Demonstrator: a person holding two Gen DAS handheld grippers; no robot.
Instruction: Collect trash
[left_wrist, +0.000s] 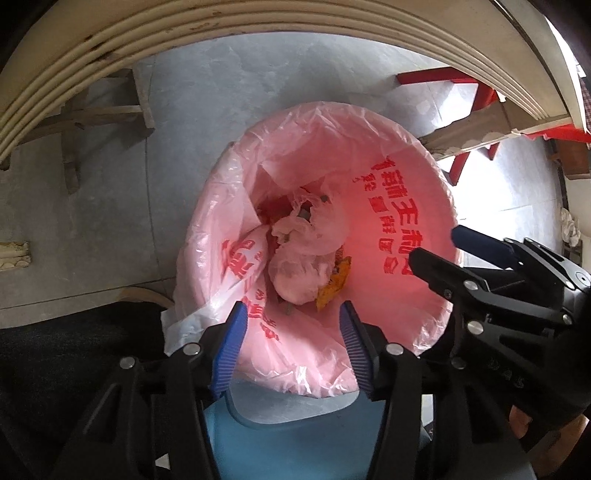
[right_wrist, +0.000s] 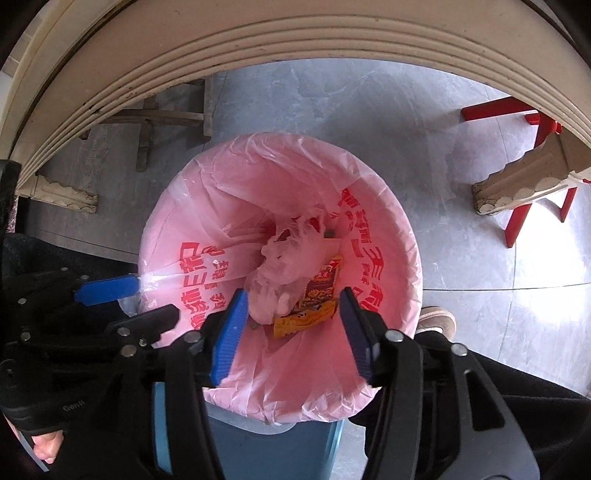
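A blue trash bin (left_wrist: 295, 435) lined with a pink plastic bag (left_wrist: 388, 177) printed with red characters stands on the floor below both grippers; it also shows in the right wrist view (right_wrist: 369, 206). Inside lie a crumpled clear plastic bag (left_wrist: 303, 258) (right_wrist: 280, 266) and an orange and dark red snack wrapper (left_wrist: 332, 284) (right_wrist: 317, 295). My left gripper (left_wrist: 291, 339) is open and empty above the bin's near rim. My right gripper (right_wrist: 290, 328) is open and empty above the bin. Each gripper shows at the edge of the other's view, the right (left_wrist: 436, 247) and the left (right_wrist: 147, 299).
A cream table edge (left_wrist: 258, 26) arches over the top of both views. A wooden stool (left_wrist: 110, 110) stands at the left, a red stool (right_wrist: 535, 155) and a cream table leg (right_wrist: 524, 184) at the right. The floor is grey tile. A shoe (right_wrist: 436, 321) is beside the bin.
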